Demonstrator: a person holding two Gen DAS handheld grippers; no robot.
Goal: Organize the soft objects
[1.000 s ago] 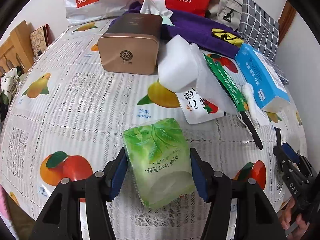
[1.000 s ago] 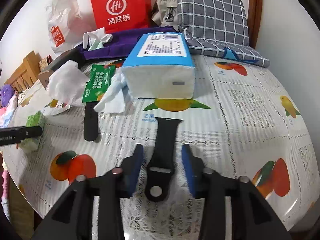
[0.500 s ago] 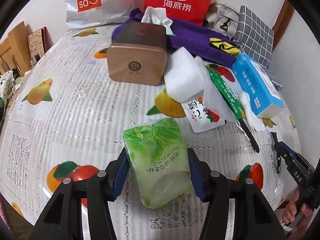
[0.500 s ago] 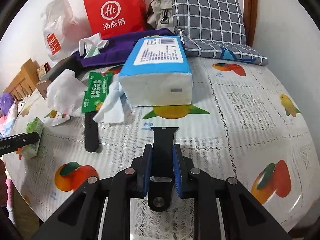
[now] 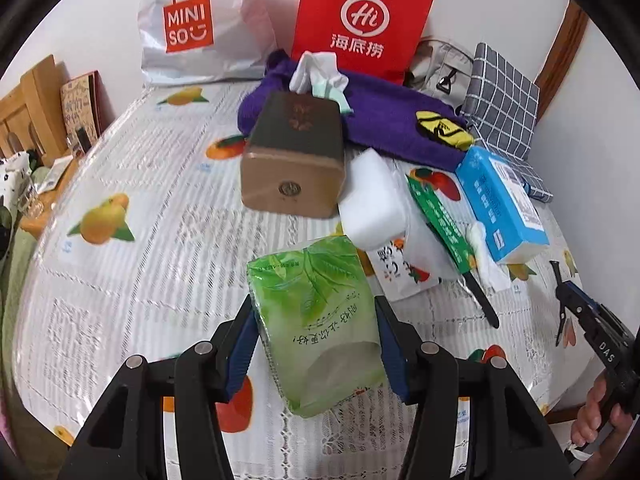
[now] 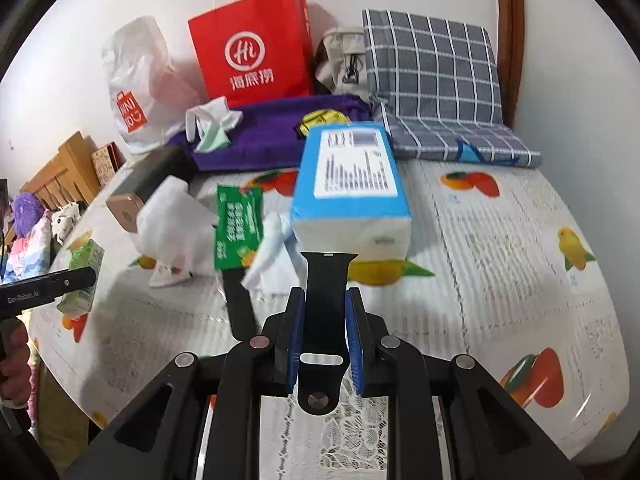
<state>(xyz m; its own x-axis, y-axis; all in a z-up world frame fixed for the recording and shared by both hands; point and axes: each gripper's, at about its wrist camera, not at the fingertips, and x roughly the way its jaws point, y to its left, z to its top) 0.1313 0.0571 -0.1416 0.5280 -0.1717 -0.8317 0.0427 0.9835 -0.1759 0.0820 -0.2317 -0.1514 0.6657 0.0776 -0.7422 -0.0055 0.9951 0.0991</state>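
Both picks done since a sec ago: right gripper (image 6: pixel 324 340) has narrowed onto the black watch strap (image 6: pixel 325 300), now clamped & off the desk (image 6: pixel 500 248). Left gripper (image 5: pixel 316 344) holds the green tissue pack (image 5: pixel 316 320), also lifted. Next, prob carry both toward the pile w/ the blue tissue pack (image 6: pixel 352 184).

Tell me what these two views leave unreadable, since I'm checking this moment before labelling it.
- Left wrist view: the second black strap runs under the green sachet; its upper end is hidden.
- Right wrist view: the green tissue pack is partly covered by the left gripper's finger.
- Right wrist view: the blue tissue pack's label print is too small.
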